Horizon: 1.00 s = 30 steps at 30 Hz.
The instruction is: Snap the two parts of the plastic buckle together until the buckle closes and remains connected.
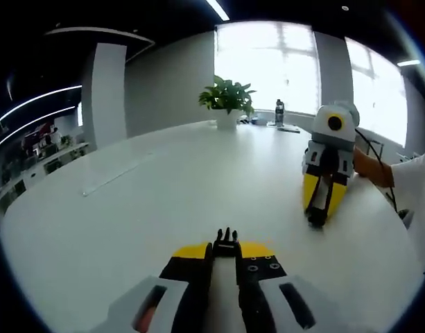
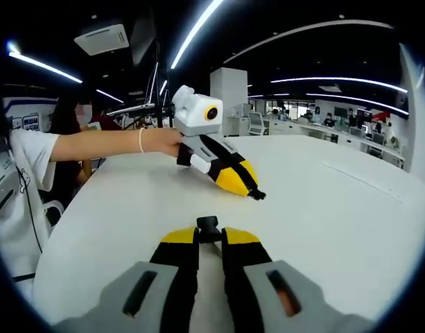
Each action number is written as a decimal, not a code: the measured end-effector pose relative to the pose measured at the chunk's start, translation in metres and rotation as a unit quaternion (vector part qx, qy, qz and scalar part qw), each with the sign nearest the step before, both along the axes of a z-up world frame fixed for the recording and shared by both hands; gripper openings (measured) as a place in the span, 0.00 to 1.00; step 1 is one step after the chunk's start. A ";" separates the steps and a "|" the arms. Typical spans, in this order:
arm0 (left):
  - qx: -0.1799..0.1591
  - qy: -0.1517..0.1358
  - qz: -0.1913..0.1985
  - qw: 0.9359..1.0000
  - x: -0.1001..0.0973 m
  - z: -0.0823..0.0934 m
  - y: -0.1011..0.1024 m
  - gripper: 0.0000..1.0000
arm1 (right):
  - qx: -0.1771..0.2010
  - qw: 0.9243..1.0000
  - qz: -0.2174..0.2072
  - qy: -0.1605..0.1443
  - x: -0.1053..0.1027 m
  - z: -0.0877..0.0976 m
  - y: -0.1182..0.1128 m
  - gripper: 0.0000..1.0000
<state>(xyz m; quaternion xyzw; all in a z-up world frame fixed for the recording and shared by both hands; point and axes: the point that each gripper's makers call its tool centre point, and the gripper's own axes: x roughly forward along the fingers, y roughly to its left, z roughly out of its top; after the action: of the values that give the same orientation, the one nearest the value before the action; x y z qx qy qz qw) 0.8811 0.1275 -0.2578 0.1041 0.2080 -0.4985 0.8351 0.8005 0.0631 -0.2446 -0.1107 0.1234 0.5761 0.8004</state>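
Buckle prong half (image 1: 226, 242), black with three tines, sits clenched in the left gripper (image 1: 226, 251) at 6 o'clock; right gripper (image 1: 322, 208) at 3. Right gripper view: black socket half (image 2: 207, 225) clenched at 6 o'clock; left gripper at 12, above the white table (image 2: 337, 222).

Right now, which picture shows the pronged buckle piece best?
The left gripper view: the pronged buckle piece sits close, pinched in the left gripper, prongs showing. The right gripper view shows it small and dark at that gripper's tip.
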 end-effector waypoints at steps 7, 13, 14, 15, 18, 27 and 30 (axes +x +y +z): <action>0.002 -0.001 -0.002 1.000 -0.003 0.002 0.001 0.12 | 0.001 1.000 -0.002 0.000 0.001 0.000 -0.001 0.13; -0.011 0.003 -0.008 1.000 -0.012 0.008 -0.001 0.12 | -0.001 1.000 -0.002 0.000 0.002 0.000 -0.001 0.13; -0.010 0.003 -0.010 1.000 -0.013 0.008 -0.001 0.12 | -0.001 1.000 -0.003 0.001 0.002 0.000 -0.001 0.13; -0.009 0.003 -0.011 1.000 -0.014 0.009 -0.001 0.12 | -0.001 1.000 -0.003 0.001 0.002 -0.001 -0.001 0.13; -0.012 0.003 -0.016 1.000 -0.017 0.010 0.000 0.12 | -0.002 1.000 -0.003 0.001 0.003 -0.001 -0.001 0.13; -0.024 0.011 -0.022 0.999 -0.030 0.013 0.005 0.12 | -0.007 1.000 -0.012 -0.001 0.007 -0.002 -0.004 0.13; -0.027 0.009 -0.026 0.999 -0.035 0.015 0.006 0.12 | -0.010 1.000 -0.013 -0.001 0.008 -0.003 -0.004 0.13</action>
<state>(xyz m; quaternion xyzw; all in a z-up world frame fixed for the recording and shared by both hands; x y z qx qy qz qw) 0.8463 0.1334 -0.2427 0.0817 0.1993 -0.5262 0.8227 0.8085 0.0592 -0.2478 -0.1177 0.1296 0.5644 0.8067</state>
